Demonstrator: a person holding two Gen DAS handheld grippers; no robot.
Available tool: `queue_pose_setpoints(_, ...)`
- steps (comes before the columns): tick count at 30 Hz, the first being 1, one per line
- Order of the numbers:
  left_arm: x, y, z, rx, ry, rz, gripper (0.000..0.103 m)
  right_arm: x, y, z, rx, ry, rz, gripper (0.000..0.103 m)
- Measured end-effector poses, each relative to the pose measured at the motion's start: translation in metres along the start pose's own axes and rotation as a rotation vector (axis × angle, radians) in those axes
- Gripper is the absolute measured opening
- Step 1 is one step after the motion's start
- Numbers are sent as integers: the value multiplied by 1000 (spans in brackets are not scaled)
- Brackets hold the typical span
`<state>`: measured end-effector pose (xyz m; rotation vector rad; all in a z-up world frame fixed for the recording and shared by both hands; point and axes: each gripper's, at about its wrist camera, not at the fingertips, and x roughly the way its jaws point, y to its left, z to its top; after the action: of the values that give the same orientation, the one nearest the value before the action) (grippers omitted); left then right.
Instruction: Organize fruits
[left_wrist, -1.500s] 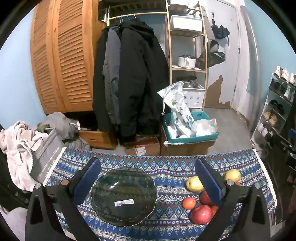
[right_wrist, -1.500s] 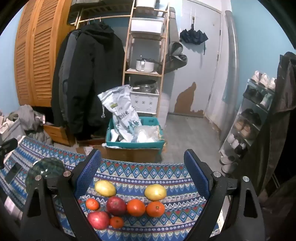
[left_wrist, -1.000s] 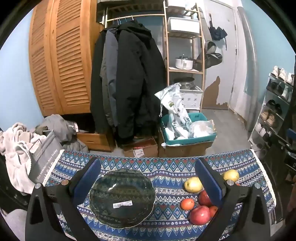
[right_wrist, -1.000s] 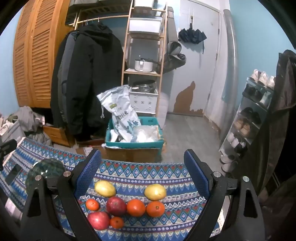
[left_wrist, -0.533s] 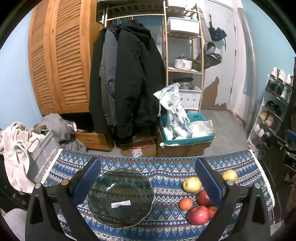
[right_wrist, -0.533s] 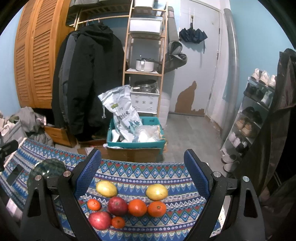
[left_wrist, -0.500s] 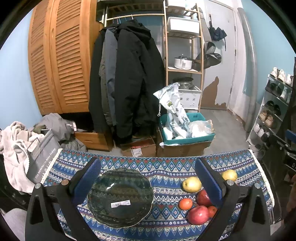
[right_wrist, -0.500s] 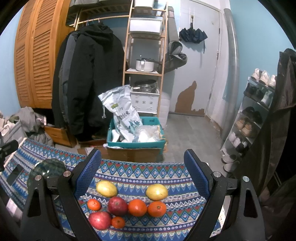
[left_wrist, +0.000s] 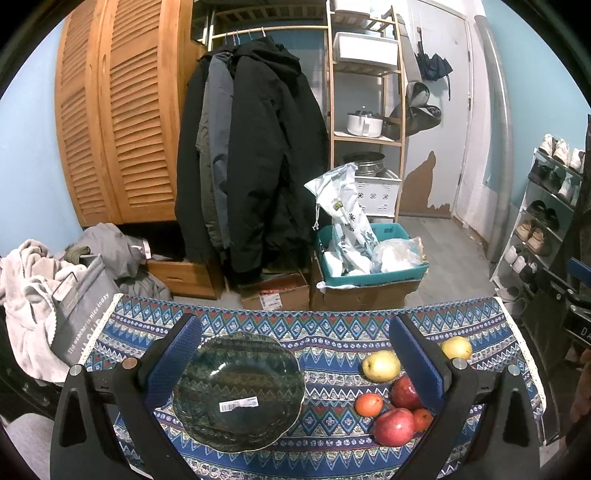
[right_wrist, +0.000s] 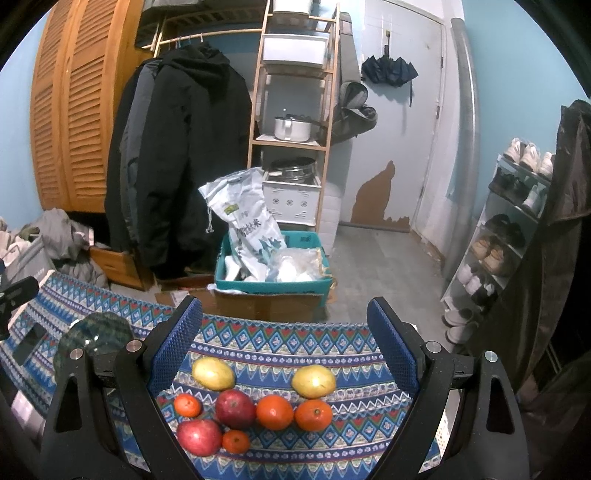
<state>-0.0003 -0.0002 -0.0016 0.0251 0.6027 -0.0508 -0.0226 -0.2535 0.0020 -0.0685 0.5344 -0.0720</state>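
A dark green glass plate (left_wrist: 238, 393) with a white barcode sticker lies empty on the patterned cloth. My left gripper (left_wrist: 295, 334) is open and empty above it. Several fruits lie to its right: two yellow pears (right_wrist: 213, 373) (right_wrist: 314, 380), two red apples (right_wrist: 235, 403) (right_wrist: 199, 436) and several oranges (right_wrist: 274, 411). My right gripper (right_wrist: 284, 319) is open and empty, hovering over the fruit cluster. The plate also shows at the left of the right wrist view (right_wrist: 94, 338).
The blue patterned tablecloth (left_wrist: 332, 332) ends at a far edge, with cardboard boxes and a teal bin (left_wrist: 369, 266) on the floor behind. Clothes pile and a grey bag (left_wrist: 79, 306) lie at left. A shoe rack (right_wrist: 509, 236) stands at right.
Both views have shifted only slightly; the plate and fruits stay in place and both grippers stay open.
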Motion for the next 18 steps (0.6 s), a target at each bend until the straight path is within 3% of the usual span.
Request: queue_pose_setpoints(18,1,-4,-5,3,4,-14,102,0,7,1,-11,2,-2,89)
